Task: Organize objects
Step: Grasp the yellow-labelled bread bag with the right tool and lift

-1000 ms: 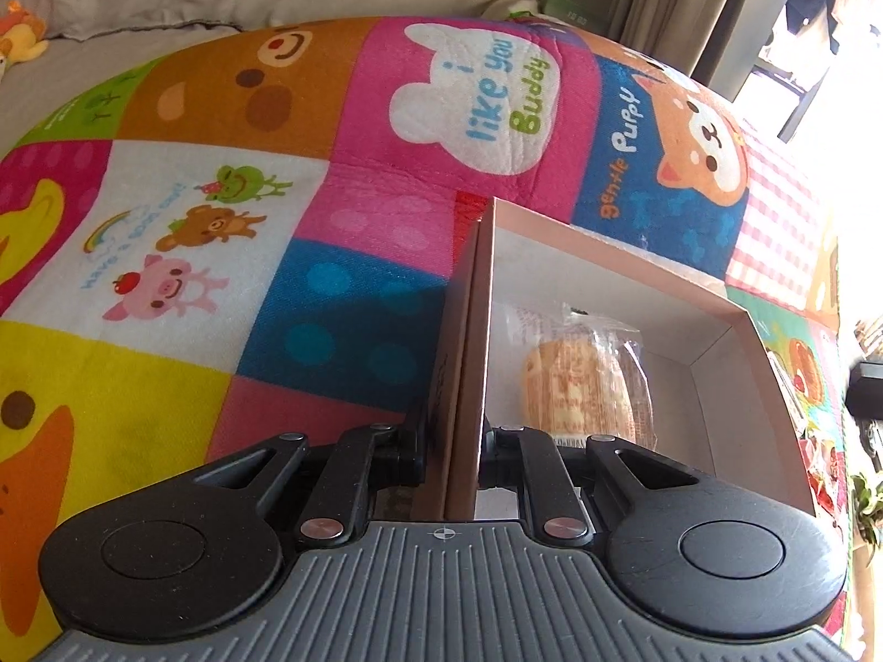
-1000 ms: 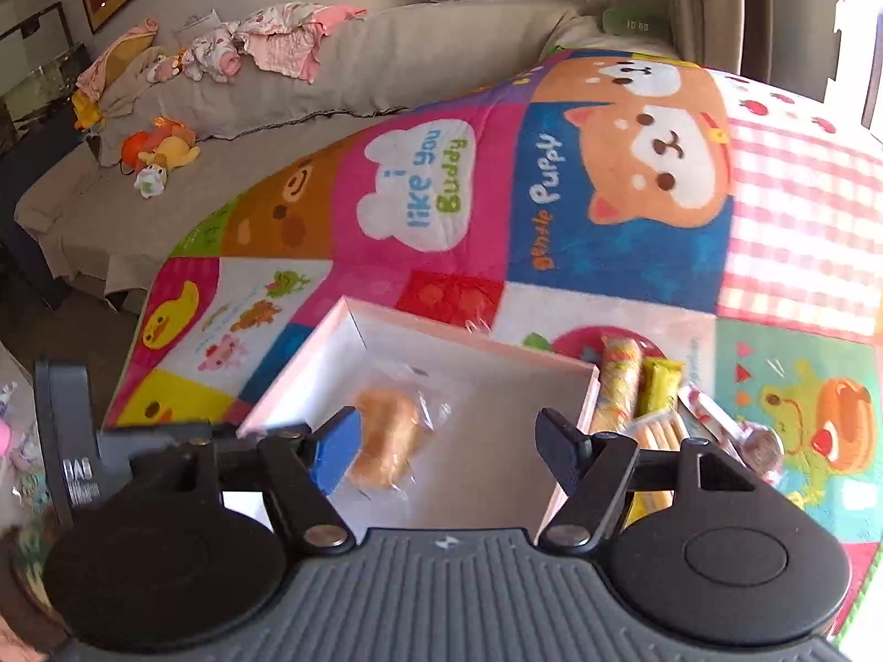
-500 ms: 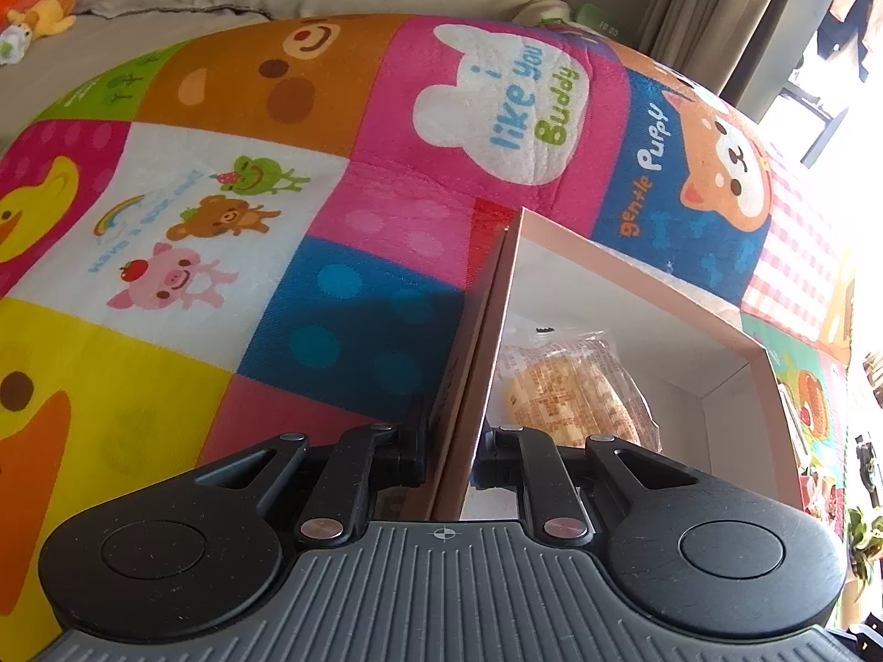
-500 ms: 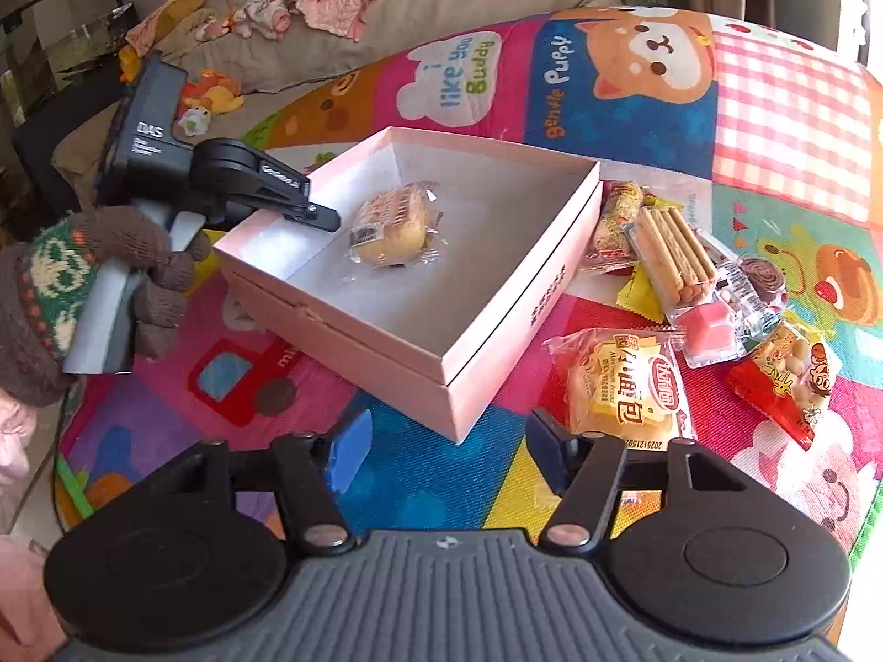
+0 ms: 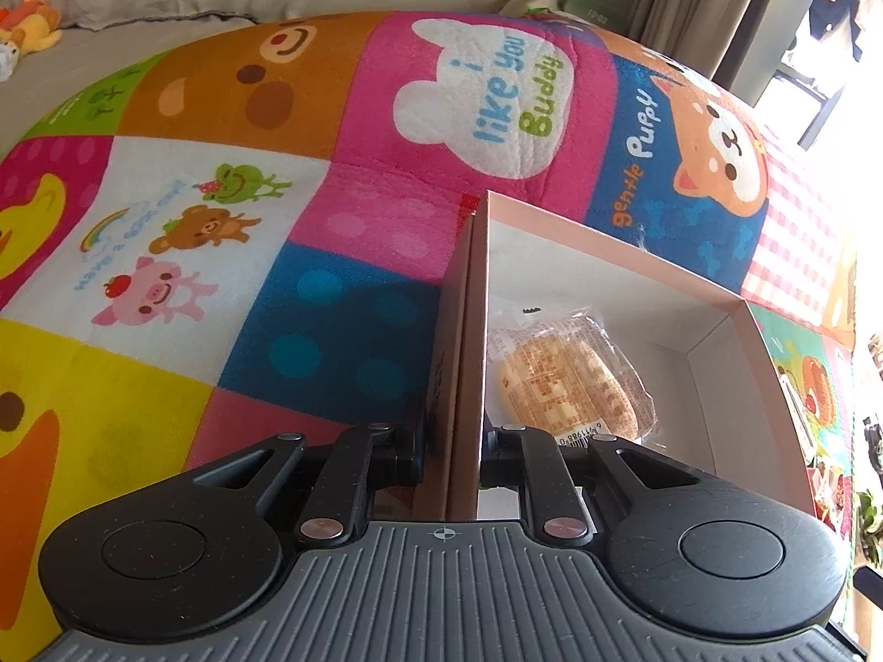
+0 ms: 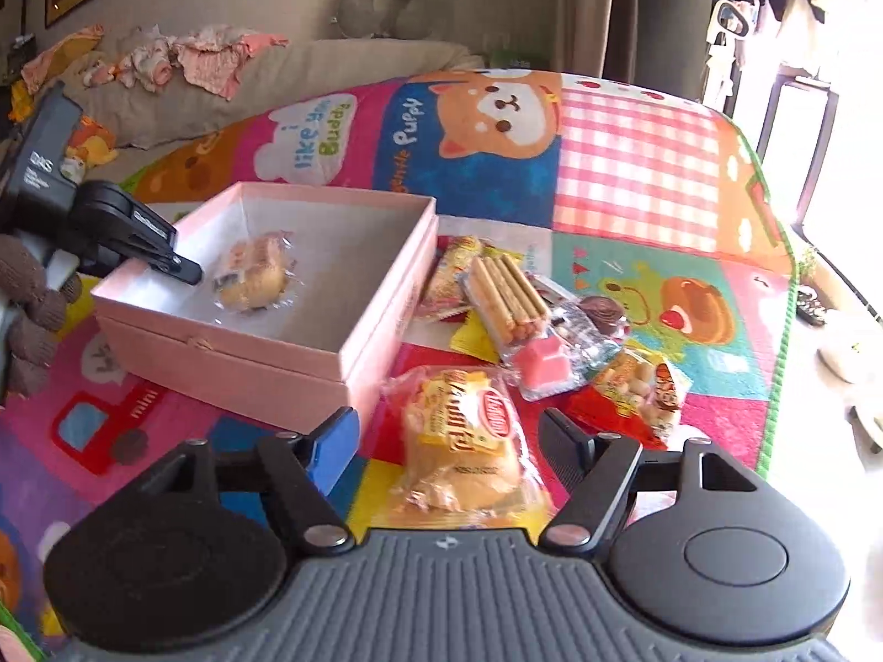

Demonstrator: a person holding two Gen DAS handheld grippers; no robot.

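An open pink box [image 6: 221, 347] stands on the colourful play mat [image 6: 634, 165]. My left gripper [image 5: 452, 441] is shut on the box's near wall [image 5: 469, 331], and the right wrist view shows its tip [image 6: 182, 270] reaching over the rim. One wrapped cake [image 5: 574, 380] lies inside the box [image 6: 254, 270]. My right gripper [image 6: 447, 430] hovers to the right of the box. Its jaws are opening, and a yellow bread packet [image 6: 458, 452] lies between the fingers, untouched by the pads.
More snacks are piled right of the box: a biscuit stick pack [image 6: 508, 298], a pink candy pack [image 6: 543, 364] and a red snack bag [image 6: 634, 386]. A gloved hand [image 6: 33, 298] holds the left gripper. A sofa [image 6: 331, 66] with clothes runs behind the mat.
My right gripper has moved away from over the box, to the right and down over the bread packet; its jaws narrowed, then widened again. The left gripper still clamps the box wall.
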